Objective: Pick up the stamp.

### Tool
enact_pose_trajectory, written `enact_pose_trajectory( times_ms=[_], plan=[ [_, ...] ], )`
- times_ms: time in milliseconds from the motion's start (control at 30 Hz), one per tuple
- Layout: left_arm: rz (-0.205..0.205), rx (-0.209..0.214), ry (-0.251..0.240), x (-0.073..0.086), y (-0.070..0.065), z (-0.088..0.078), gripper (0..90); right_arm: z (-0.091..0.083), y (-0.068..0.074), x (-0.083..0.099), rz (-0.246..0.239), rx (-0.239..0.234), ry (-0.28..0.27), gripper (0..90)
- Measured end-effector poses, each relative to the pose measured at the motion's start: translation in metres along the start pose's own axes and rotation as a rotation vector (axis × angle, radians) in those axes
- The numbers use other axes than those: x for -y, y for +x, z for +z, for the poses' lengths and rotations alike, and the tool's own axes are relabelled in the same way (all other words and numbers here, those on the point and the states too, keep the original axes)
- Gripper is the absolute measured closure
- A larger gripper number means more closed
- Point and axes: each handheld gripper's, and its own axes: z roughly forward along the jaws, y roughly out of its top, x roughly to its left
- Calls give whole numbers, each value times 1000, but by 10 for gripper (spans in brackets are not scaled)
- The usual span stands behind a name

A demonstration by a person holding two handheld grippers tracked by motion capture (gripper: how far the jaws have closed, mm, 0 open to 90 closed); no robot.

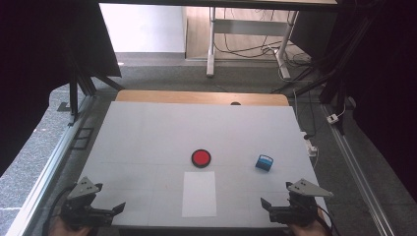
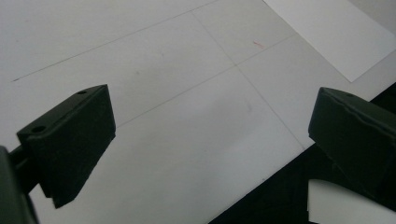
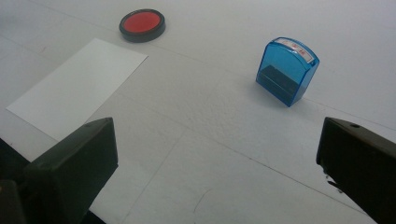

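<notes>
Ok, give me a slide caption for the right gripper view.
Open right gripper facing blue stamp, red ink pad and white paper.

No text, number or brand is being shown clearly enough to be read. A narrow white label with faint reddish marks is being carried on the top edge of the blue stamp (image 3: 287, 70), but the marks are too small and blurred to be made out.

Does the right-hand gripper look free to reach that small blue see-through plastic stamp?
Probably yes. The right gripper is open, and the blue translucent plastic stamp stands alone ahead of it on bare white table, with nothing between them.
</notes>
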Motion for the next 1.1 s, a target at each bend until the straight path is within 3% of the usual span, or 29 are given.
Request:
enact_pose_trajectory(
  times_ms=[167,333,867,1100],
  plan=[
    [5,1,-8,-1,-1,0,8,1,-1,0,10,-9,6,0],
    [19,5,2,-1,-2,1,6,2,2,-1,-18,-7,18,0],
    [18,25,19,-1,-2,2,3,4,2,-2,-23,3,43,0],
    [15,24,20,-1,-2,2,0,6,3,-5,-34,-20,45,0]
  ],
)
